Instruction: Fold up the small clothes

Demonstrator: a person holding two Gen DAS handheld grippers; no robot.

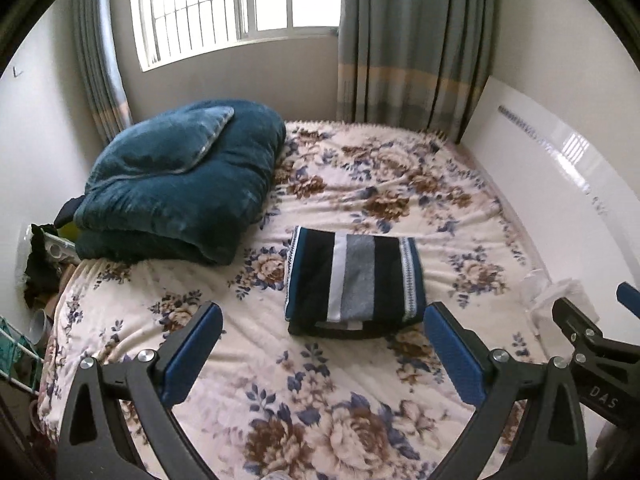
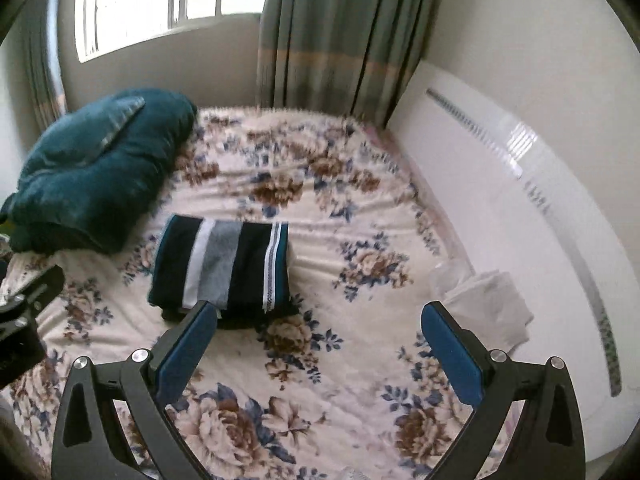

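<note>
A folded garment [image 1: 354, 280], dark navy with white and grey stripes and teal trim, lies flat on the floral bedsheet [image 1: 304, 408]. It also shows in the right wrist view [image 2: 224, 270]. My left gripper [image 1: 322, 324] is open and empty, held above the sheet just in front of the garment. My right gripper [image 2: 320, 322] is open and empty, a little to the right of the garment; its left fingertip [image 2: 202, 316] overlaps the garment's near edge in view. The right gripper also shows at the right edge of the left wrist view [image 1: 596, 328].
A folded teal blanket [image 1: 176, 180] lies at the bed's back left. A white cloth [image 2: 492, 304] lies at the bed's right edge against a white headboard [image 2: 500, 208]. Curtains [image 1: 412, 40] and a window are behind. Clutter and a wire rack [image 1: 16, 352] stand left of the bed.
</note>
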